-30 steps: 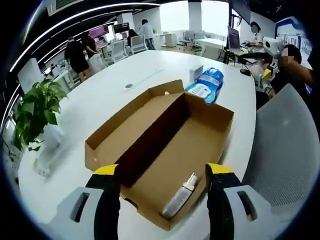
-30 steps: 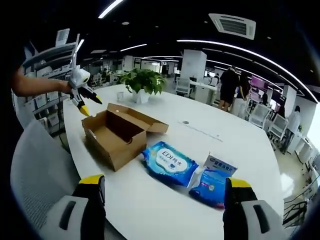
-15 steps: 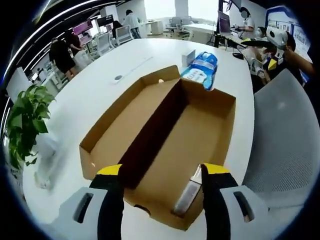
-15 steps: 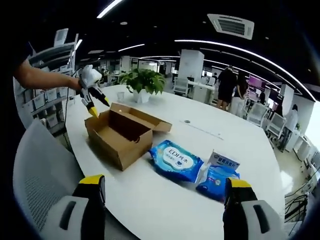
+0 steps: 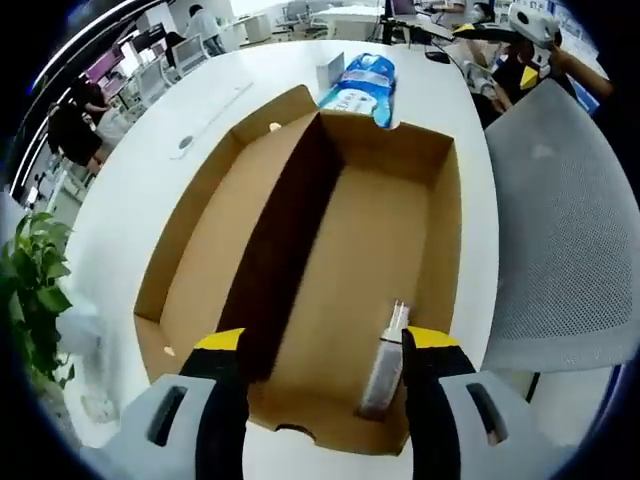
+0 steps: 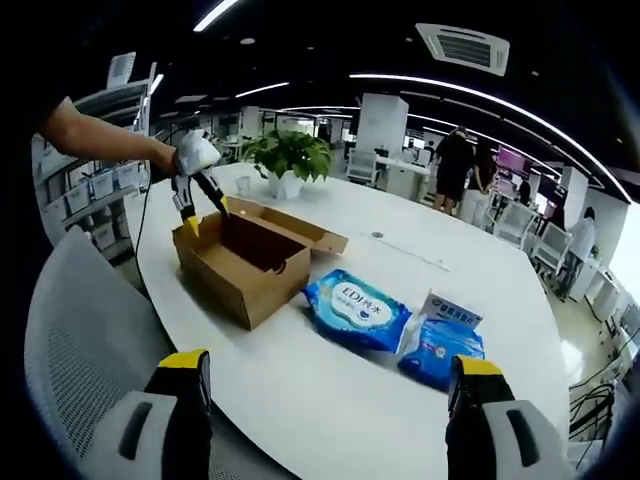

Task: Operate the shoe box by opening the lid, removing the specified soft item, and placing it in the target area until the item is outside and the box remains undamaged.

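As the left gripper point(image 5: 322, 350), jaws apart, has dropped closer over the open shoe box point(image 5: 300, 270), the bottle point(image 5: 383, 360) inside nears reach; the right gripper point(image 6: 325, 385) hangs spread, empty.

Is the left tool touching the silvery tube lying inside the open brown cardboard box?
Cannot tell. In the left gripper view the left tool overlaps the tube in the box; depth unclear.

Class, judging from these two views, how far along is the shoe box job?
Done: the box lies open, lid folded flat. In hand: the left gripper, open, hovers at the box's near end beside a tube lying inside. Two blue packs sit on the table. Left: take the item out and place it. The right gripper is open and idle.
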The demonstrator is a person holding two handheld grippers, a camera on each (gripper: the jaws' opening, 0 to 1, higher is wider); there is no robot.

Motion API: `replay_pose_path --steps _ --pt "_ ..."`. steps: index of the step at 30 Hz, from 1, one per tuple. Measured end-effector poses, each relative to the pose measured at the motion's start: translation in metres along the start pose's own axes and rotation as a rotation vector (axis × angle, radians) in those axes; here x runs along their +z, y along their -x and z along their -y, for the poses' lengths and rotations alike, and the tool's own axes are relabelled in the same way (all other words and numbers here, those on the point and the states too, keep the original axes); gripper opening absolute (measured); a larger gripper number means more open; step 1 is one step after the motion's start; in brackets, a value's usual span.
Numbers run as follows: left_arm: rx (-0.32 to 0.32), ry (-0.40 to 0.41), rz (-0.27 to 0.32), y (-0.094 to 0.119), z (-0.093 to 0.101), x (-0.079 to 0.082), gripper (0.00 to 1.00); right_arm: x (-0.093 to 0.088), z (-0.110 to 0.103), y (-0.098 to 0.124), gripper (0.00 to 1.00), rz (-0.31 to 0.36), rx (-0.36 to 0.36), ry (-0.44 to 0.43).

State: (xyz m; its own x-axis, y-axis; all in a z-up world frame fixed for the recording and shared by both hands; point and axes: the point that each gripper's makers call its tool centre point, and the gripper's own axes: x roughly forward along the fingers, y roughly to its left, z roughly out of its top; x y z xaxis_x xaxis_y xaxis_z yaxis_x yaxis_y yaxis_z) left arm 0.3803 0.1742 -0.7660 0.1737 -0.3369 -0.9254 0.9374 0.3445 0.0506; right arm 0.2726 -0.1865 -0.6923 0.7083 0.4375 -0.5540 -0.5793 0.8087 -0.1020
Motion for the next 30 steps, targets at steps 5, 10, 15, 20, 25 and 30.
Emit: replay_pose_path --steps 5,10,15,20,25,30 --pt "-0.07 -0.082 -0.062 -0.009 0.011 -0.005 0.63 0.0 0.001 -0.001 1.0 0.001 -0.004 0.015" --pt "-0.116 -0.158 -0.135 -0.021 0.018 -0.015 0.65 -0.001 0.001 -0.002 1.0 -0.005 -0.004 -0.003" --pt "-0.134 -0.208 -0.177 -0.032 0.019 -0.022 0.62 -0.005 0.002 -0.002 1.0 -0.012 -0.007 -0.013" --pt "-0.159 -0.203 -0.187 -0.04 0.022 -0.022 0.62 -0.007 0.006 0.0 0.99 -0.009 -0.016 -0.033" --pt "-0.193 -0.195 -0.198 -0.05 0.028 -0.025 0.62 -0.008 0.007 0.0 0.99 -0.013 -0.021 -0.035" --pt "-0.212 -0.177 -0.197 -0.054 0.031 -0.027 0.61 -0.01 0.009 0.002 0.99 -0.013 -0.031 -0.051"
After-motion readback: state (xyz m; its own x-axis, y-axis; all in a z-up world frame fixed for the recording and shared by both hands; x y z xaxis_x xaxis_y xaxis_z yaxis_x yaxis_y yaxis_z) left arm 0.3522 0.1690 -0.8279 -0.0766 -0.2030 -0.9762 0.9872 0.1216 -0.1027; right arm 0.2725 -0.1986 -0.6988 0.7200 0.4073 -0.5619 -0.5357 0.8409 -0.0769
